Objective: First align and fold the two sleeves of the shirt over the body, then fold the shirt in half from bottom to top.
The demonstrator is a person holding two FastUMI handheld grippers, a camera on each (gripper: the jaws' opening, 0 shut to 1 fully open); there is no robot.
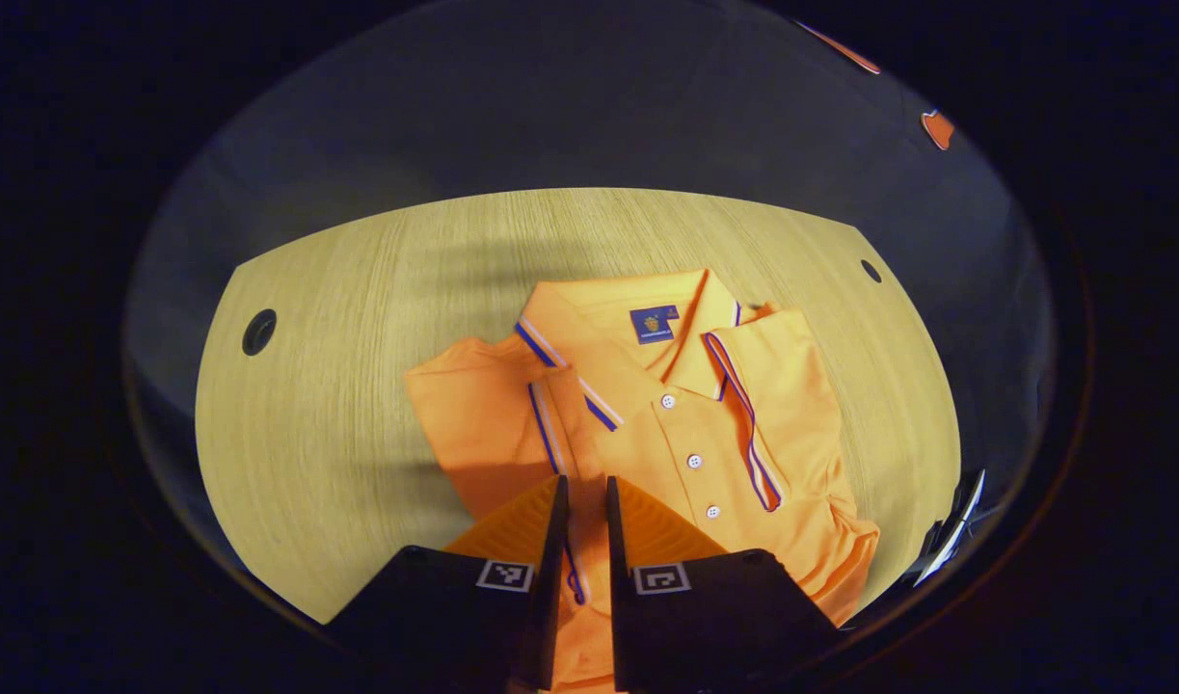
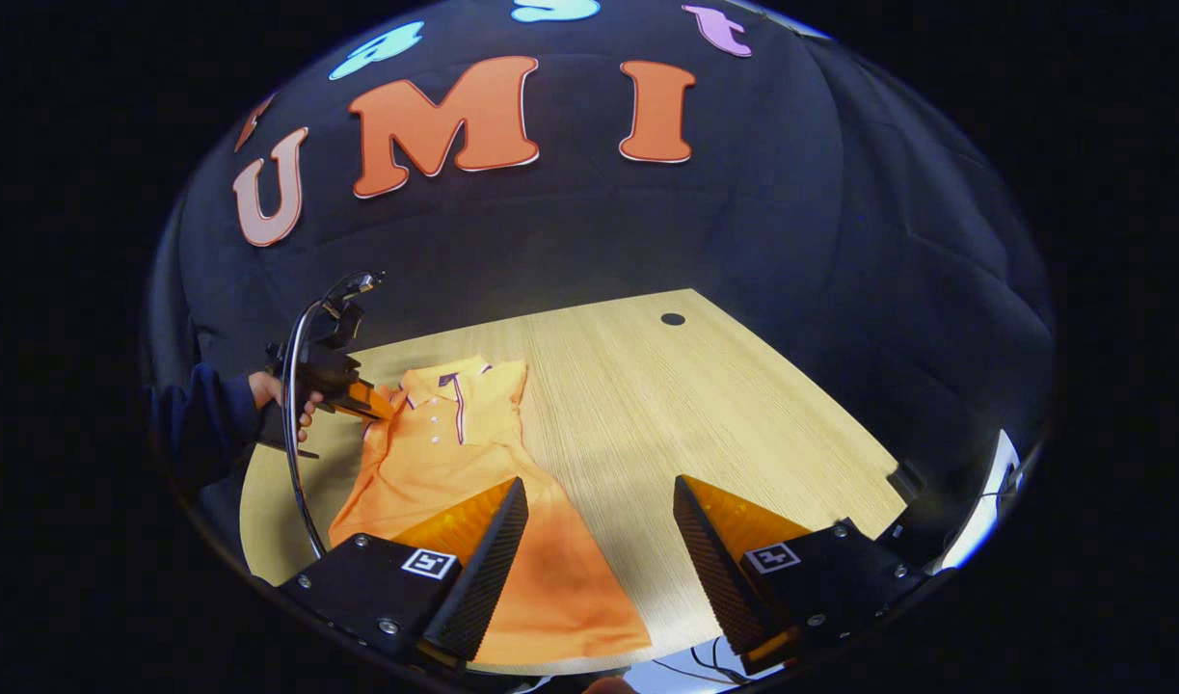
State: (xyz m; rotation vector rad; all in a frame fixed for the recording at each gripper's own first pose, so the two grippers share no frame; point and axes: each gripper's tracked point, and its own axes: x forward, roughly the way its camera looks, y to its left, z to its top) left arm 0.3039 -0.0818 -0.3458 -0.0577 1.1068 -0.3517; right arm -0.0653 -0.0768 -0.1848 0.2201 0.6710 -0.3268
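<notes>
Left gripper [image 1: 585, 501] fingers clamped on sleeve [image 1: 560, 453] of shirt [image 1: 685, 424]. Right gripper [image 2: 599, 520] fingers apart above tabletop [image 2: 705, 405].

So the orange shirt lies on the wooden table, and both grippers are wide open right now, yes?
Not quite. The orange shirt does lie on the wooden table, but just the right gripper is wide open. The left gripper view shows the left gripper nearly closed, pinching the sleeve.
</notes>
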